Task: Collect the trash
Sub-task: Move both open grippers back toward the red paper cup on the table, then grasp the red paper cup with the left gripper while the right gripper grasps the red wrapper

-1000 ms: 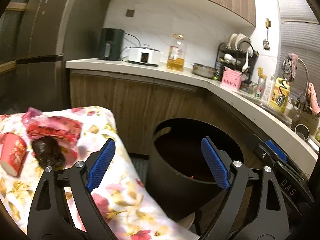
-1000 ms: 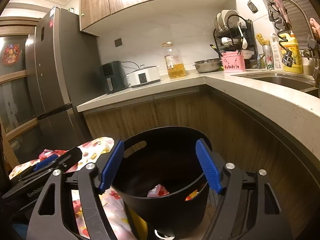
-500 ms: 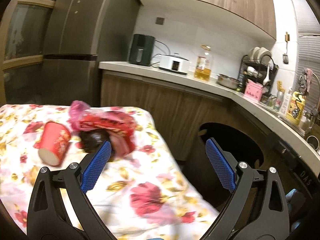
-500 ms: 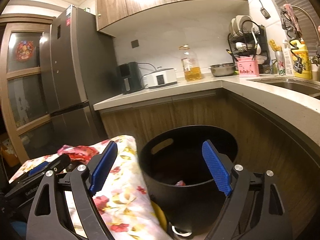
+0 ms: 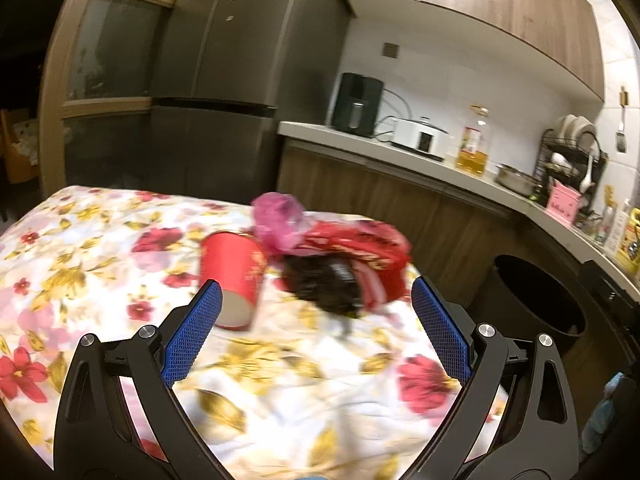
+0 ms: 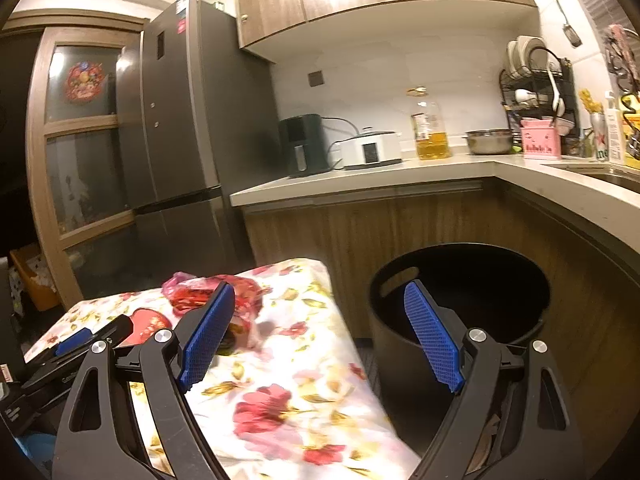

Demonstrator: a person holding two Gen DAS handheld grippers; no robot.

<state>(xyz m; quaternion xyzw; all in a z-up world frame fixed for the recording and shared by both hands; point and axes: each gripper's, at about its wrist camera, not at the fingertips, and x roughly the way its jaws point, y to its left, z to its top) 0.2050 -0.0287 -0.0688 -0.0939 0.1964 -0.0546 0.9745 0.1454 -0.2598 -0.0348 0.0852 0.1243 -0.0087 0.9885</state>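
On a floral tablecloth lie a tipped red paper cup, a pink plastic bag, a red wrapper and a dark crumpled wrapper. My left gripper hovers open just short of this pile, nothing between its blue pads. My right gripper is open and empty, between the table's corner and the black trash bin. The red wrapper and cup show behind its left finger. The left gripper appears at the lower left of the right wrist view.
The bin stands on the floor against wooden cabinets, right of the table. A countertop carries an air fryer, a cooker, an oil bottle and a dish rack. A dark fridge stands behind the table.
Both grippers swung left, away from the bin. The left view now faces the trash pile on the table; the right view shows more of the table and less of the bin's inside.
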